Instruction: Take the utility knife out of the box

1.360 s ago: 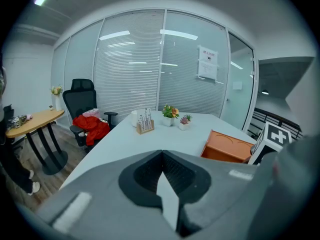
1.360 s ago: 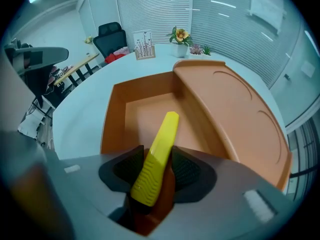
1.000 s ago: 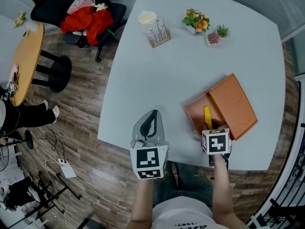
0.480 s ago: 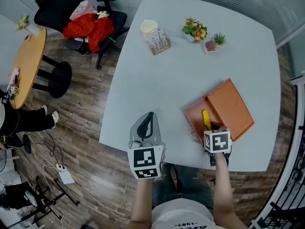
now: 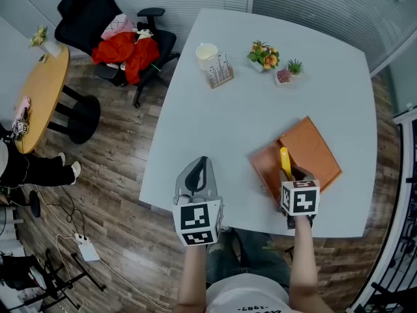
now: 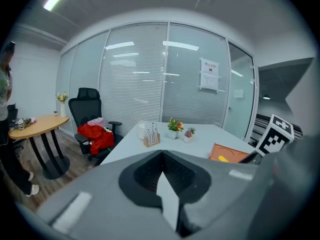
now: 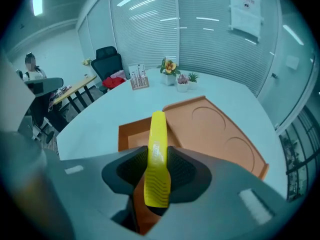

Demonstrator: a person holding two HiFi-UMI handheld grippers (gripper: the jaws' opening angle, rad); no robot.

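Note:
The yellow utility knife point(image 7: 157, 156) stands on edge between the jaws of my right gripper point(image 7: 158, 173), which is shut on it above the open orange box point(image 7: 131, 136). From the head camera, the knife point(image 5: 285, 162) points away from me over the box point(image 5: 264, 163), whose lid point(image 5: 311, 150) lies open to the right. The right gripper point(image 5: 294, 175) is at the box's near side. My left gripper point(image 5: 198, 170) hovers over the table's front left edge, jaws closed with nothing between them point(image 6: 161, 156).
On the white table point(image 5: 241, 109) at the far side stand a white cup point(image 5: 206, 52), a small wooden stand point(image 5: 221, 70) and two potted plants point(image 5: 264, 54). A black chair with red cloth point(image 5: 124, 44) and a round wooden table point(image 5: 38, 96) are to the left.
The right gripper has lifted the yellow knife slightly, its tip now higher over the box. The head view has shifted a little; the left gripper stays in place.

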